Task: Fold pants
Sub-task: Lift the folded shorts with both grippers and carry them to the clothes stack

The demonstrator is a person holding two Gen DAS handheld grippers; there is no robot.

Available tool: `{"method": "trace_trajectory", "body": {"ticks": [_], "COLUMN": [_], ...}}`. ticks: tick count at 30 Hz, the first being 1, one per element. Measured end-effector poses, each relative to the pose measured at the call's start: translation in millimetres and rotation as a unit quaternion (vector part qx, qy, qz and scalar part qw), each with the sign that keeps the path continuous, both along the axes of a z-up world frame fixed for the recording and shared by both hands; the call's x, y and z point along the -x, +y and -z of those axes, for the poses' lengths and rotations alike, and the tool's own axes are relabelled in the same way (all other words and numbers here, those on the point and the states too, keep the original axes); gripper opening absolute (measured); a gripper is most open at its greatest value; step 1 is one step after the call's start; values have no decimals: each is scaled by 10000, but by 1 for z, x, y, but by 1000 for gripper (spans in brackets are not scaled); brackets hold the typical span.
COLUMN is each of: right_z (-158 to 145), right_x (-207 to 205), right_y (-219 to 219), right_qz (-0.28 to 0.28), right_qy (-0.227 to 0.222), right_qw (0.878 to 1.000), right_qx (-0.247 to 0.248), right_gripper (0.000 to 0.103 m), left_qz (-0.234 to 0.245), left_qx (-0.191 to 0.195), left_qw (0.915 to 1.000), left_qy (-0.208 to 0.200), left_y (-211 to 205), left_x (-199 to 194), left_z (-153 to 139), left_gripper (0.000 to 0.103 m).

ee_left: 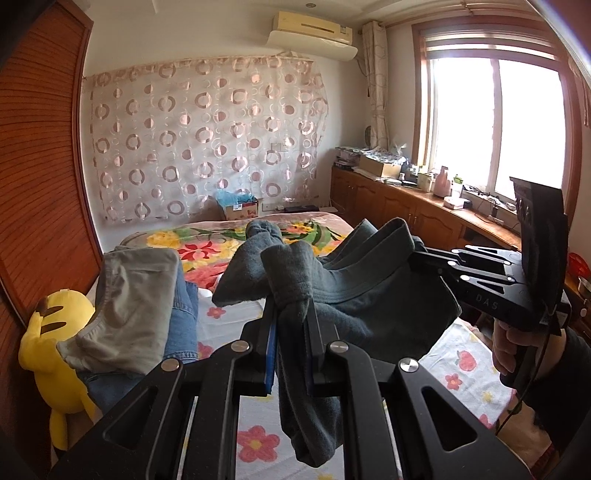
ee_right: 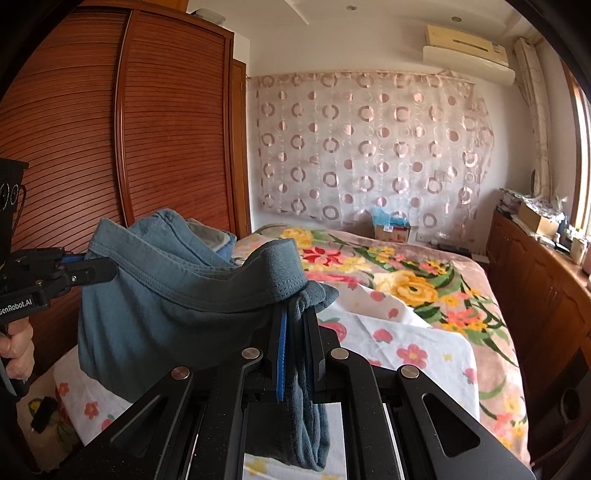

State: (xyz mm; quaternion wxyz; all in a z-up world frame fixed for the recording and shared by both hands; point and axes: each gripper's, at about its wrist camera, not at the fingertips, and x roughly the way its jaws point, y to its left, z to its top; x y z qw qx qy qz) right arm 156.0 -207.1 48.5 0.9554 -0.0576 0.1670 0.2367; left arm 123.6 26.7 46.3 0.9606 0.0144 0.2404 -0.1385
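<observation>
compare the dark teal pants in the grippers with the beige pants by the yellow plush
The dark teal pants hang in the air, bunched and clamped by both grippers; the beige pants lie on other clothes on the bed, ungripped. The teal pair looks soft and fleecy, the beige pair smoother and lighter. Neither is folded flat.

place: a home bedroom, I'd say | bed [ee_right: 424, 295] under a floral blanket and flowered sheet [ee_right: 406, 350] | slatted wooden wardrobe [ee_right: 122, 129] beside it | air conditioner [ee_left: 314, 31] high on the wall above a ring-patterned curtain [ee_left: 207, 136] | low cabinets [ee_left: 399, 206] cluttered under the window [ee_left: 495, 122] | yellow plush toy [ee_left: 55, 350] near my tongs
</observation>
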Motion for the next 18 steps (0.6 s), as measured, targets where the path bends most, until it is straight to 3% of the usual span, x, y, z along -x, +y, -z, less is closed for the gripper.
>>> {"method": "trace_trajectory", "body": {"ticks": [10, 18], "right_z": [15, 7], "right_x": [-32, -67], "right_y": [7, 7], "right_qz": [-145, -215], "right_qy": [72, 124], "right_qw": [9999, 9997], "right_qx": [22, 26], "right_gripper": [8, 8], "left_qz": [-74, -40], "left_qx": [22, 50], "left_qw": [9998, 9998], "left_qy": [170, 213], "left_y": [9, 7], "left_x": [-24, -51], "left_z": [18, 18], "left_gripper": [13, 13]}}
